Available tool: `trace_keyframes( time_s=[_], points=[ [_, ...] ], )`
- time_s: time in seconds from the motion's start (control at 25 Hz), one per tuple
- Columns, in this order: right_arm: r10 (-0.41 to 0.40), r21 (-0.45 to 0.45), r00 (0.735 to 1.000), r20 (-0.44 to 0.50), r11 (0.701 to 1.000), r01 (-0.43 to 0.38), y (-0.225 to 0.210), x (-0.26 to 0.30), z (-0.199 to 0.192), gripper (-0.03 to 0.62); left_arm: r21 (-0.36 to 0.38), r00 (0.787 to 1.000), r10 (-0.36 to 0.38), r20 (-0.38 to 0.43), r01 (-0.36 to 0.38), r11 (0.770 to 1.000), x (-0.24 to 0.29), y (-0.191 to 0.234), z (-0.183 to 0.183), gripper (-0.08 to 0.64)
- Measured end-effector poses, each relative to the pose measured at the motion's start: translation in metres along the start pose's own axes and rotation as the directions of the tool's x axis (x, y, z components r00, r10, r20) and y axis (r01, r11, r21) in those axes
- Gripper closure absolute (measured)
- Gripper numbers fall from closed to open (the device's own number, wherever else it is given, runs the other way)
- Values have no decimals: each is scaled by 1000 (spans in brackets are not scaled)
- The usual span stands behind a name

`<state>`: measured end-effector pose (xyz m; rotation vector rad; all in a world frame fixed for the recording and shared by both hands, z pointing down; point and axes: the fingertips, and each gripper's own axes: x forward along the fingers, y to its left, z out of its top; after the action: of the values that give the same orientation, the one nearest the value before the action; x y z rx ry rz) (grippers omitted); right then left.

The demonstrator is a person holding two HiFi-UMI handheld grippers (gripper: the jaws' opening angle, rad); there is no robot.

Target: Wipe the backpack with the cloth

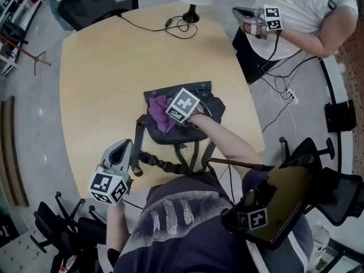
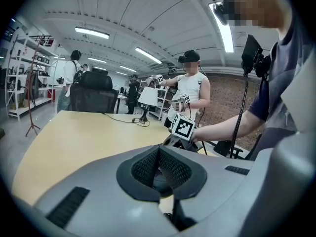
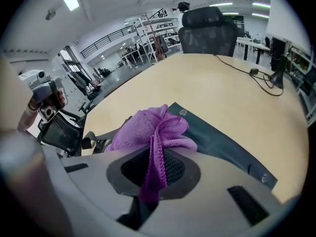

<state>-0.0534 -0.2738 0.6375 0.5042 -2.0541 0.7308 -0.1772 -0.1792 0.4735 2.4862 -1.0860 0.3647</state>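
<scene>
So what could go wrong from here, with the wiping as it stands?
1. The left gripper is shut on nothing and does not hold the dark grey fabric backpack, so a wipe may drag it across the light wooden table.
2. The right gripper pinches only a thin fold of the bunched purple microfibre cloth; it might pull free.

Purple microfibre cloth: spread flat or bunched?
Bunched. The purple microfibre cloth lies crumpled in folds on the dark grey backpack, one edge pinched in the right gripper.

Bright ceiling strip lights; seemingly fisheye-warped, darkened edges.
</scene>
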Motion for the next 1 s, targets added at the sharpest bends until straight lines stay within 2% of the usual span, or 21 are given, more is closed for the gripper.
trace_keyframes(
  time_s=[0.28,0.48,0.68,0.8,1.0],
  points=[
    [-118,50,992,-37,992,120,-53,-27,-37,563,38,999,-38,-12,38,999,12,-13,9,551],
    [-165,35,985,-60,985,167,-71,-39,-51,563,67,998,-68,-12,68,995,25,-26,18,552],
    [-178,44,982,-62,982,181,-79,-47,-58,563,120,995,-96,-20,97,988,34,-45,30,551],
    [-222,36,972,-77,974,225,-94,-59,-69,563,147,995,-99,-27,102,984,36,-54,33,551],
    [-291,55,952,-91,954,296,-126,-84,-94,563,146,995,-98,-36,102,984,35,-63,26,551]
  ],
)
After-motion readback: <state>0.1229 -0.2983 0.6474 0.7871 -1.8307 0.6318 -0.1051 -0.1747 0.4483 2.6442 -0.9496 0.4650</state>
